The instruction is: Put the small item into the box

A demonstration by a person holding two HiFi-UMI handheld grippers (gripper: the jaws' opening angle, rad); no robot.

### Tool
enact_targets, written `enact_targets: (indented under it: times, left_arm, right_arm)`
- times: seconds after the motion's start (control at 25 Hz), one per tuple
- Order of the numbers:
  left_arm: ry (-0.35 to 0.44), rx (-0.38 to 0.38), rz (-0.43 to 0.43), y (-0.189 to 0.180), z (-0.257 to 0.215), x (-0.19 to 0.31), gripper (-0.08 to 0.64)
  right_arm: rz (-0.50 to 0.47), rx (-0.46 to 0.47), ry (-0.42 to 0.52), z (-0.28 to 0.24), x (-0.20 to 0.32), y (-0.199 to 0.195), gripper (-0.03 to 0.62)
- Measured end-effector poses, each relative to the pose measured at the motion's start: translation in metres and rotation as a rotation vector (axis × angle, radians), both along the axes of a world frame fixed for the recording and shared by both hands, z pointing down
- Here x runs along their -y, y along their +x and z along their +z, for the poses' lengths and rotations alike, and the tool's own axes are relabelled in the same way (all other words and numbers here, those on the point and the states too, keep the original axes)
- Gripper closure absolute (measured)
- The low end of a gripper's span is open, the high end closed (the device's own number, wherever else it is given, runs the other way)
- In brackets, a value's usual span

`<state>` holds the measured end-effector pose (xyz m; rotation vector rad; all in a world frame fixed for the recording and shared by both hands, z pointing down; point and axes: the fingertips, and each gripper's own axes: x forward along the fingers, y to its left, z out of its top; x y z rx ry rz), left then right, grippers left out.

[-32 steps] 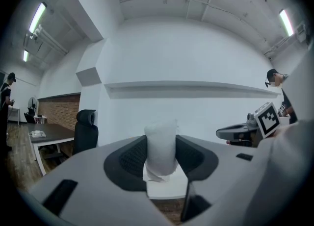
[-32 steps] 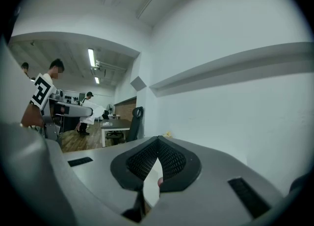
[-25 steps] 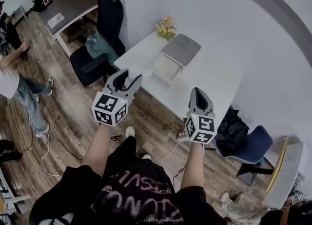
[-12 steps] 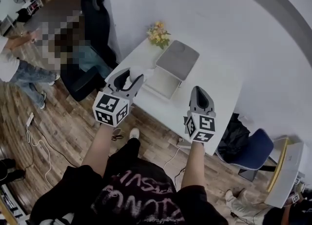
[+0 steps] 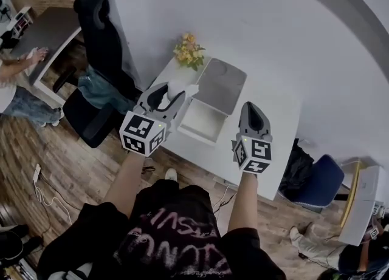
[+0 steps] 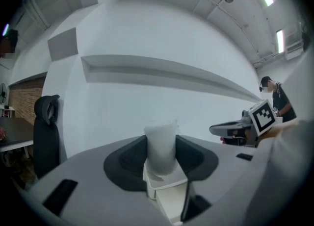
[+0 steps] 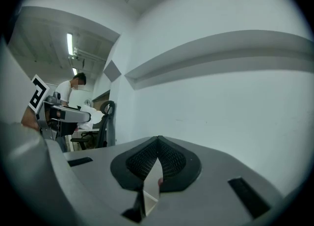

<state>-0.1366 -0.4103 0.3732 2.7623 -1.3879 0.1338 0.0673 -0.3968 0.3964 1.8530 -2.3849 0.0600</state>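
The left gripper's (image 5: 171, 95) fingers (image 6: 128, 157) stand fairly wide, pressed on either side of the small item (image 6: 161, 144), a pale, translucent white piece held upright above the desk (image 5: 275, 110). In the head view the open white box (image 5: 203, 122) lies on the desk at about 4 o'clock from the item, with its grey lid (image 5: 222, 78) at 2 o'clock and flowers (image 5: 188, 51) at 1 o'clock. The right gripper's (image 7: 157, 139) fingers (image 7: 172, 161) meet at the tips, holding nothing, at 3 o'clock of the box.
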Motion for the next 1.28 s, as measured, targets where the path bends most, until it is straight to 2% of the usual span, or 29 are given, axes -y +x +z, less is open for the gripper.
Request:
enact_targets:
  times: [0.36, 0.8, 1.0, 1.28]
  left_arm:
    - [-0.031, 0.004, 0.067, 0.02, 0.009, 0.043, 0.385]
    - [-0.089, 0.046, 0.039, 0.039, 0.03, 0.057, 0.385]
    - [-0.163, 0.077, 0.055, 0.053, 0.056, 0.053, 0.385]
    - [-0.302, 0.184, 0.107, 0.073, 0.117, 0.039, 0.385]
  right_arm:
    - [0.063, -0.001, -0.006, -0.001, 0.033, 0.02, 0.583]
    - [0.001, 0.011, -0.042, 0.016, 0.063, 0.03, 0.583]
    - [-0.015, 0.023, -0.061, 0.027, 0.065, 0.038, 0.583]
    - [-0.02, 0.037, -0.099, 0.049, 0.06, 0.05, 0.583]
